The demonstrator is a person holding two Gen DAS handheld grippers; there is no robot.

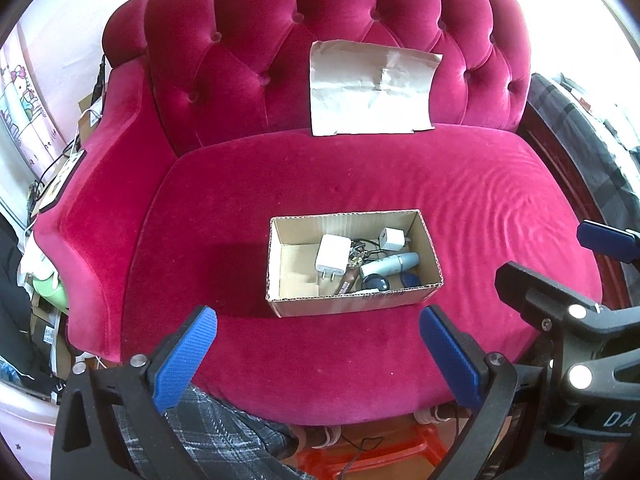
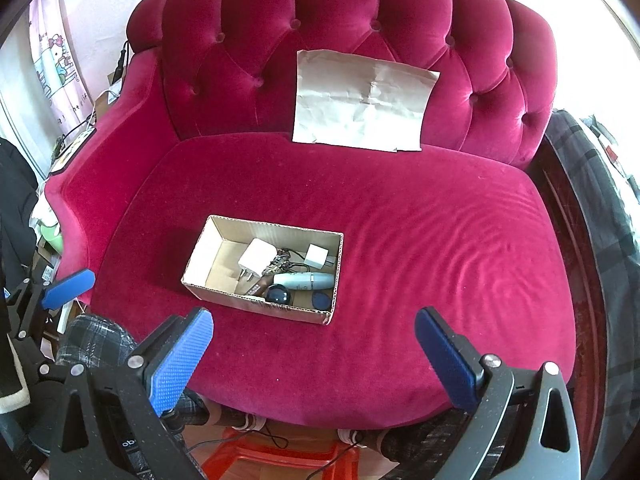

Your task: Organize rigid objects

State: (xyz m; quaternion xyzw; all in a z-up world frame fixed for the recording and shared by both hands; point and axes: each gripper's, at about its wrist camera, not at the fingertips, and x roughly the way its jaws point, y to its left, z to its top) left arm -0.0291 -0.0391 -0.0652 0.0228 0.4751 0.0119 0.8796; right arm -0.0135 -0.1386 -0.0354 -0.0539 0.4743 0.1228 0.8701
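The cardboard box point(image 1: 354, 263) sat near the front edge of the sofa seat point(image 1: 460, 200), holding two chargers, a pale tube and small dark pieces. It looked light and stiff, best gripped by a long wall. The left gripper point(image 1: 318, 354) and right gripper point(image 2: 314, 356) hovered before the seat's front edge, both spread wide and empty

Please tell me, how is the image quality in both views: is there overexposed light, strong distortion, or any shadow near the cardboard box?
Left wrist view: the corners are blown out white, the fisheye bends the sofa outward, and the cardboard box casts a shadow to its left. Right wrist view: similar white glare at top right, the same barrel distortion, and the box contents stay reasonably sharp.
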